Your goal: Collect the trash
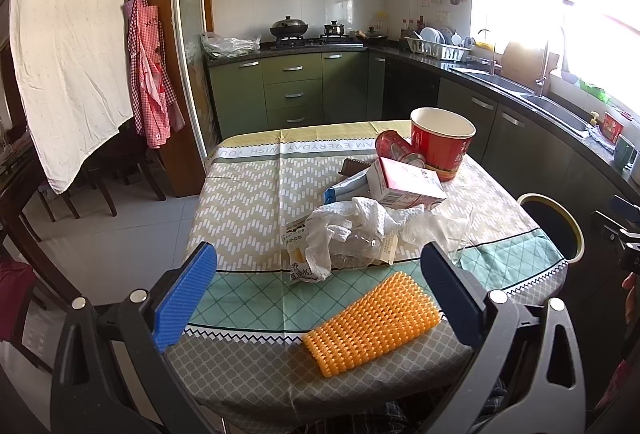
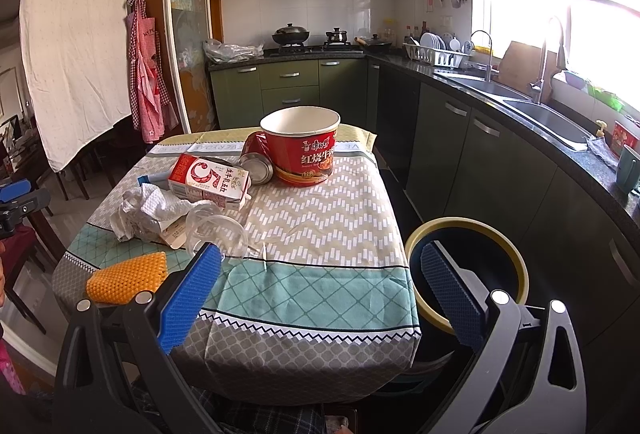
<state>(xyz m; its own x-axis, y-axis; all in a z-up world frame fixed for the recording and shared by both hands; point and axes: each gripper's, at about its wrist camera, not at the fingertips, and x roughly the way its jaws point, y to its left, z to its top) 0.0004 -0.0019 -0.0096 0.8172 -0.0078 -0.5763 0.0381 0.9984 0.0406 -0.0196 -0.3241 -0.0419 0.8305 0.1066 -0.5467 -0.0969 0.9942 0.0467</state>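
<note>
Trash lies on a patterned tablecloth: a red noodle cup [image 1: 442,142] [image 2: 300,146] upright at the far side, a crushed red can [image 1: 396,148] [image 2: 256,160] beside it, a red-white milk carton [image 1: 408,184] [image 2: 210,180], crumpled white tissue [image 1: 352,222] [image 2: 148,208], a clear plastic cup [image 2: 218,230] on its side, a snack wrapper [image 1: 300,258] and an orange foam net [image 1: 372,318] [image 2: 128,278]. My left gripper [image 1: 318,290] is open and empty above the near edge, over the orange net. My right gripper [image 2: 320,292] is open and empty at the table's near right.
A dark bin with a yellow rim [image 2: 468,270] [image 1: 554,226] stands at the table's right side. Kitchen counter with sink [image 2: 540,110] runs along the right. Chairs [image 1: 100,170] and a hanging white sheet [image 1: 68,46] are on the left.
</note>
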